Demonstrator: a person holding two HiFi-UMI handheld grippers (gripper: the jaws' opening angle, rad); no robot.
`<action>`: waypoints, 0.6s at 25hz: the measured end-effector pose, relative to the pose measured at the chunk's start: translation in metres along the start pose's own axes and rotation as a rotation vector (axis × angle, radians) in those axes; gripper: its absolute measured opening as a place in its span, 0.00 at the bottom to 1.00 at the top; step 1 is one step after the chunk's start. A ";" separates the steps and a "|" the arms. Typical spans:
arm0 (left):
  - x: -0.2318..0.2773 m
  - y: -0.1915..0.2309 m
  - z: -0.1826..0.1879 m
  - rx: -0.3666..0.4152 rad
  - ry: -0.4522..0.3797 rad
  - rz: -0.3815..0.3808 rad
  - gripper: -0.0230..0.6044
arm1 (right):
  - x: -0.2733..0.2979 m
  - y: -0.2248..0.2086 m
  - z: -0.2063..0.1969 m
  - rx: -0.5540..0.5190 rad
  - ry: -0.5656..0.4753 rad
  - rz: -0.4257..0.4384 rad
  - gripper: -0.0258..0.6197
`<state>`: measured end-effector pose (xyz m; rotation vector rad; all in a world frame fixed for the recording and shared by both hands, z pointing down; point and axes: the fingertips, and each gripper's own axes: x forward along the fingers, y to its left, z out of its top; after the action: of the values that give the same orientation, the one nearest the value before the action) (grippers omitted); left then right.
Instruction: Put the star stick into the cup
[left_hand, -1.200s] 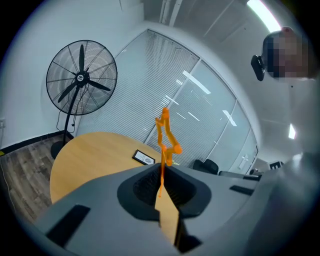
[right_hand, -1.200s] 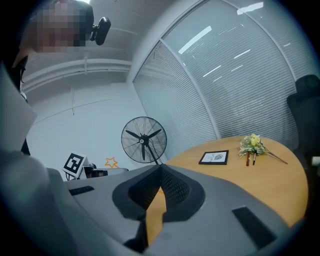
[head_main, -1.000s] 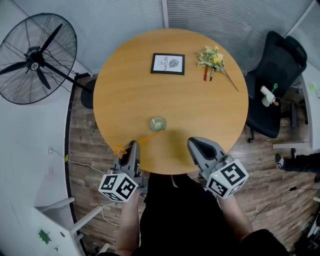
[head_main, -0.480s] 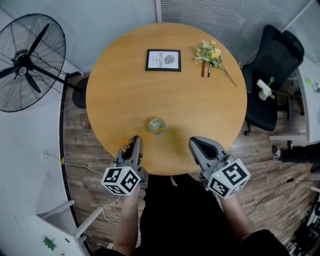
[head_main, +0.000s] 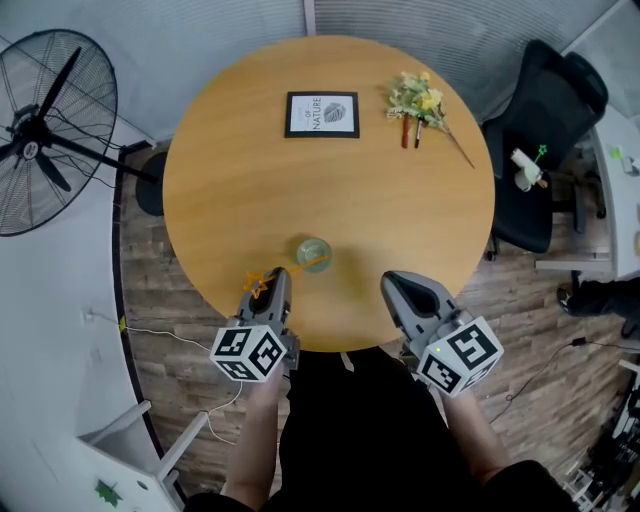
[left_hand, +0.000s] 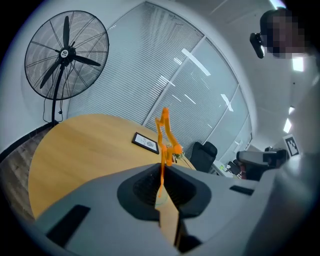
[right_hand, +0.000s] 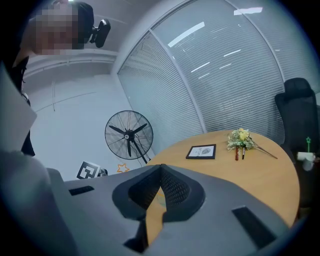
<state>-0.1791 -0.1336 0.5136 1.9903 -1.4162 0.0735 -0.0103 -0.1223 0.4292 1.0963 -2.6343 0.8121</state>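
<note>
A small clear glass cup (head_main: 314, 251) stands near the front edge of the round wooden table (head_main: 400, 200). The orange star stick (head_main: 295, 271) slants from its star (head_main: 258, 285) at my left gripper's tip up to the cup's rim; I cannot tell whether its far end is inside. My left gripper (head_main: 277, 274) is shut on the stick close to the star. In the left gripper view the star (left_hand: 165, 122) stands up above the closed jaws (left_hand: 161, 170). My right gripper (head_main: 392, 282) hovers to the right of the cup, shut with nothing in it, as the right gripper view (right_hand: 160, 167) also shows.
A framed print (head_main: 322, 114) and a flower bunch with two pens (head_main: 420, 100) lie on the far half of the table. A standing fan (head_main: 40, 130) is at the left, a black office chair (head_main: 540, 150) at the right. The person's body is against the near table edge.
My left gripper has carried the star end of the stick up and to the right, closer to the cup, so the stick now slants less steeply. The right gripper has barely moved.
</note>
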 end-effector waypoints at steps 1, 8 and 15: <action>0.002 0.001 -0.001 -0.001 0.004 -0.002 0.06 | 0.001 -0.001 0.000 0.002 0.001 -0.002 0.05; 0.014 0.006 -0.011 0.004 0.035 0.000 0.06 | 0.004 -0.004 -0.003 0.009 0.010 -0.016 0.05; 0.023 0.012 -0.019 0.002 0.060 0.012 0.06 | 0.007 -0.007 -0.005 0.017 0.018 -0.020 0.05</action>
<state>-0.1739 -0.1434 0.5439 1.9651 -1.3903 0.1392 -0.0106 -0.1280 0.4384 1.1120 -2.6024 0.8376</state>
